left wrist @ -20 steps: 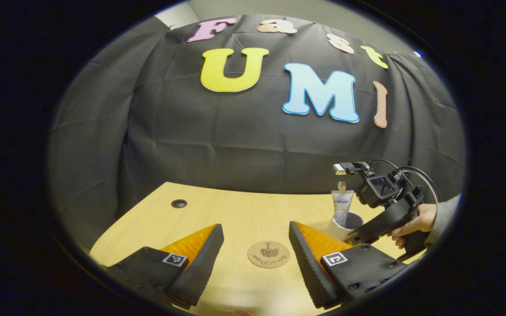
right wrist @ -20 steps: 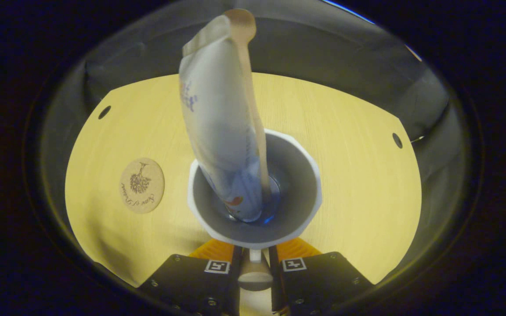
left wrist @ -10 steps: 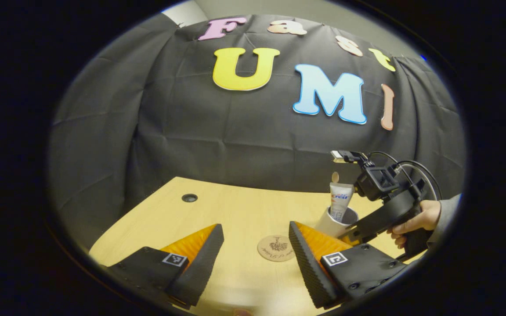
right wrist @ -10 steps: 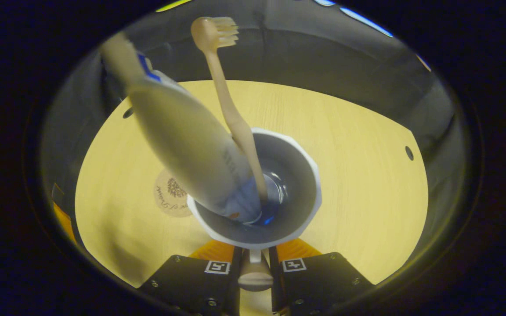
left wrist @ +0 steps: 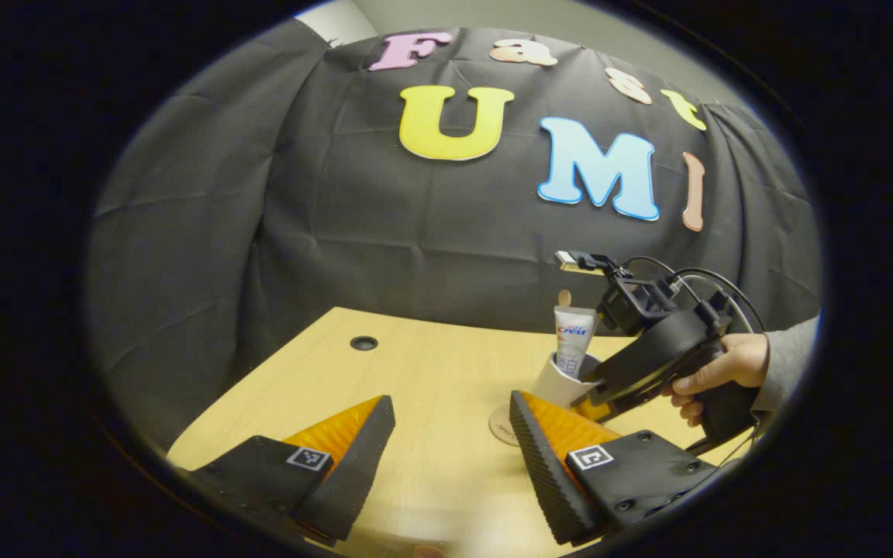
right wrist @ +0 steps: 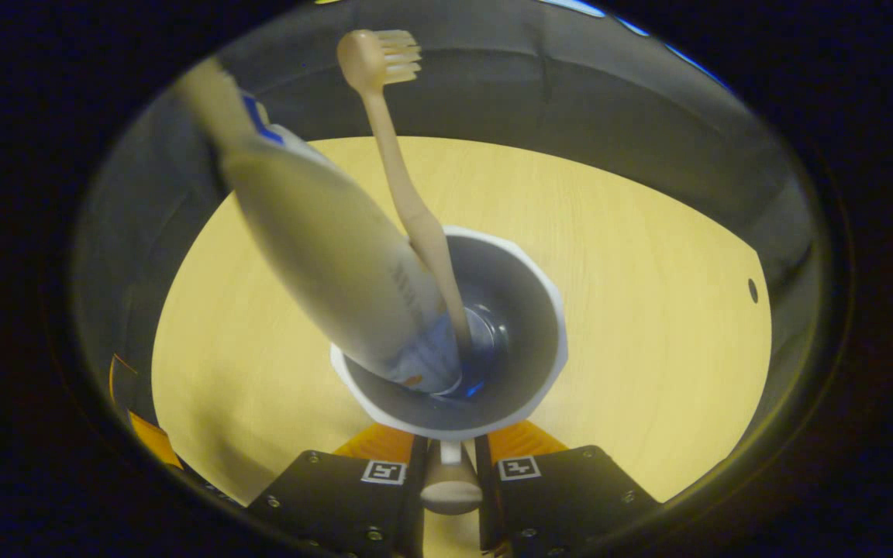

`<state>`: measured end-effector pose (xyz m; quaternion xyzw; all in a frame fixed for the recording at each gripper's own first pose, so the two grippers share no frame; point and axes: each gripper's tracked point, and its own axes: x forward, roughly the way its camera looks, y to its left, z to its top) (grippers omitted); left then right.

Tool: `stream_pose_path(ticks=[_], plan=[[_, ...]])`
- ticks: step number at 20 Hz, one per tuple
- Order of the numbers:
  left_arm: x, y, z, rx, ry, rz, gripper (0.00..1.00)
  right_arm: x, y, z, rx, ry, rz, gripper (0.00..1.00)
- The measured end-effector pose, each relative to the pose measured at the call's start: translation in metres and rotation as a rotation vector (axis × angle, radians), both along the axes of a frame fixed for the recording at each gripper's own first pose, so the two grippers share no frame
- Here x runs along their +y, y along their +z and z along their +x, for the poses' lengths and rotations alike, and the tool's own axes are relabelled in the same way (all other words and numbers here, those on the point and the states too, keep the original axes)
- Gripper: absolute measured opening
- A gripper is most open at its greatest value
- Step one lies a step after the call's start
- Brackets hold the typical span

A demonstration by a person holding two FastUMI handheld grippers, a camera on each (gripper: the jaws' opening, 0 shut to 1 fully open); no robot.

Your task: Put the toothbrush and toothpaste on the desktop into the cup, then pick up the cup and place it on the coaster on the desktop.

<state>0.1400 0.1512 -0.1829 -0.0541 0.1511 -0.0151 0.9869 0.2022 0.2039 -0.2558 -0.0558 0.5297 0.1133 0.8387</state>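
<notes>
Two items stand in the white cup (right wrist: 450,353): toothbrush (right wrist: 400,182), bristles up, and toothpaste (right wrist: 322,240), leaning left. Right claw (right wrist: 450,465) is closed on the cup's handle above the worktop (right wrist: 648,310); left claw (left wrist: 450,457) gapes wide, empty.

Not much to actually read here tbh. The toothpaste (left wrist: 573,341) standing in the cup (left wrist: 553,385) has a blue-and-red brand logo, with small print below it. The coaster (left wrist: 501,425) at the cup's foot has its writing hidden. The left tool (left wrist: 450,403) carries square coded tags (left wrist: 591,457), no words.
</notes>
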Motion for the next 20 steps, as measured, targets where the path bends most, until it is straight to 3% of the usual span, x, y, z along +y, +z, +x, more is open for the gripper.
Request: stream_pose_path(ticks=[9,14,15,17,20], plan=[[0.026,-0.004,-0.008,0.004,0.044,-0.015,0.96,0.028,-0.014,0.004,0.031,0.048,-0.066,0.28],[0.023,-0.007,-0.008,0.008,0.053,-0.032,0.96,0.021,-0.011,0.002,0.030,0.053,-0.047,0.29],[0.022,-0.006,-0.008,0.008,0.051,-0.033,0.96,0.022,-0.010,0.002,0.028,0.054,-0.044,0.25],[0.019,-0.003,-0.009,0.004,0.051,-0.035,0.96,0.022,-0.006,0.000,0.013,0.053,-0.024,0.32],[0.015,-0.002,-0.010,0.002,0.055,-0.039,0.99,0.019,0.006,-0.005,-0.012,0.051,0.000,0.60]])
